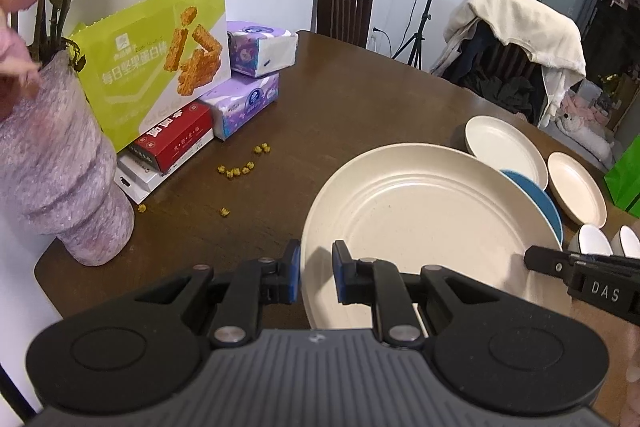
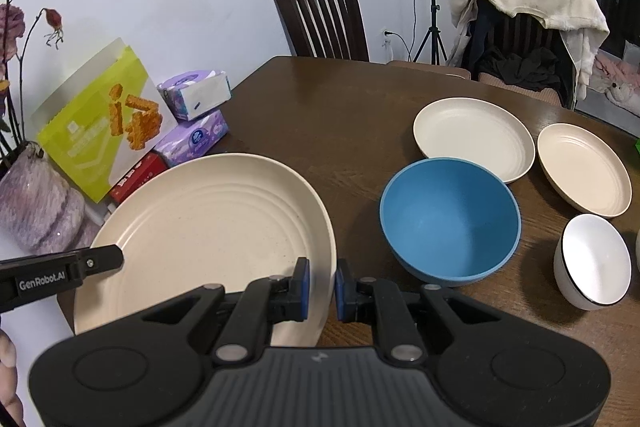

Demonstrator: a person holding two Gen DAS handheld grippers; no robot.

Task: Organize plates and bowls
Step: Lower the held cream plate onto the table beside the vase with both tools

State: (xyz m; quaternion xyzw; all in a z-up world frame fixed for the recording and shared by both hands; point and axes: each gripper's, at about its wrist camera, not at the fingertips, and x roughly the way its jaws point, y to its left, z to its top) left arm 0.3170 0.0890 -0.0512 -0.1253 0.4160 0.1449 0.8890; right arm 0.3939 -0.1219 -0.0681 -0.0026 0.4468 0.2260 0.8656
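A large cream plate (image 1: pixel 432 227) (image 2: pixel 208 227) is held by its two opposite rims over the near part of the brown table (image 2: pixel 320 107). My left gripper (image 1: pixel 316 273) is shut on its left rim, and my right gripper (image 2: pixel 322 287) is shut on its right rim. Each gripper's tip also shows in the other view, the right gripper (image 1: pixel 536 261) and the left gripper (image 2: pixel 108 259). Just right of the plate stands a blue bowl (image 2: pixel 450 219) (image 1: pixel 532 195). Behind it lie two small cream plates (image 2: pixel 472 137) (image 2: pixel 584 169). A white bowl (image 2: pixel 596 263) stands at the right.
At the left stand a pink vase (image 1: pixel 60 187) of dried roses, a green snack box (image 1: pixel 160 63), a red box (image 1: pixel 176 141) and tissue packs (image 1: pixel 244 107). Yellow crumbs (image 1: pixel 240 169) dot the table. Two chairs (image 2: pixel 320 11) (image 2: pixel 528 23) and a tripod (image 2: pixel 432 7) stand beyond.
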